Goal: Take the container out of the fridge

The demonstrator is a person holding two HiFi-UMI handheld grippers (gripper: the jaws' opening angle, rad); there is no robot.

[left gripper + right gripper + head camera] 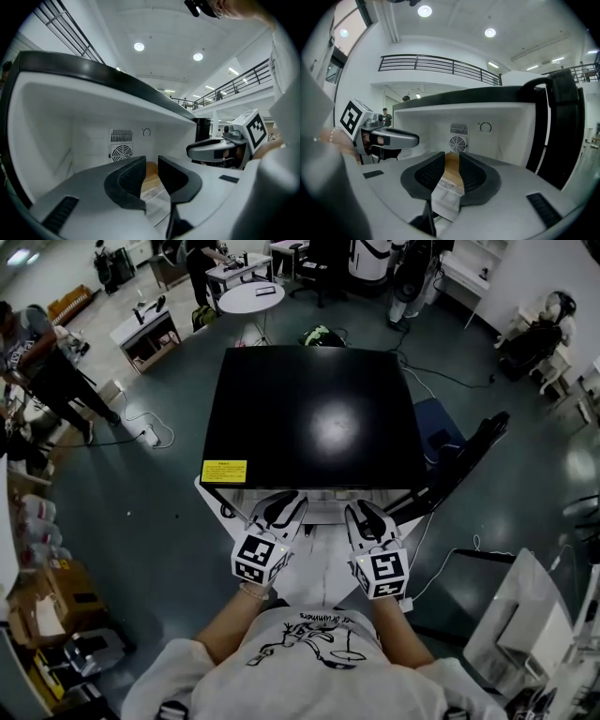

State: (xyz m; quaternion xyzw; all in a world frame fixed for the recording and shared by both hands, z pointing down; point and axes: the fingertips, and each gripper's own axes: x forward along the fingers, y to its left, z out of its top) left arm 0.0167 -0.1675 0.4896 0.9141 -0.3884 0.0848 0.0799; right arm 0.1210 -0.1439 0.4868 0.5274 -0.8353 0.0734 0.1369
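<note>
A black mini fridge (309, 413) stands in front of me, its door (459, 465) swung open to the right. Inside the white cavity a clear container with a brown lid (151, 177) (451, 174) sits on the floor before the rear fan (458, 144). My left gripper (281, 505) (152, 164) and right gripper (366, 514) (452, 161) are side by side at the fridge mouth, both pointing in. Each has its jaws apart, with the container showing in the gap beyond the pads, which do not press on it. From the head view the container is hidden under the fridge top.
The fridge's roof and side walls hem in both grippers. The open door edge (562, 131) stands close on the right. People work at tables (250, 298) far behind. Cardboard boxes (56, 592) lie at the left, a white stand (525, 615) at the right, cables on the floor.
</note>
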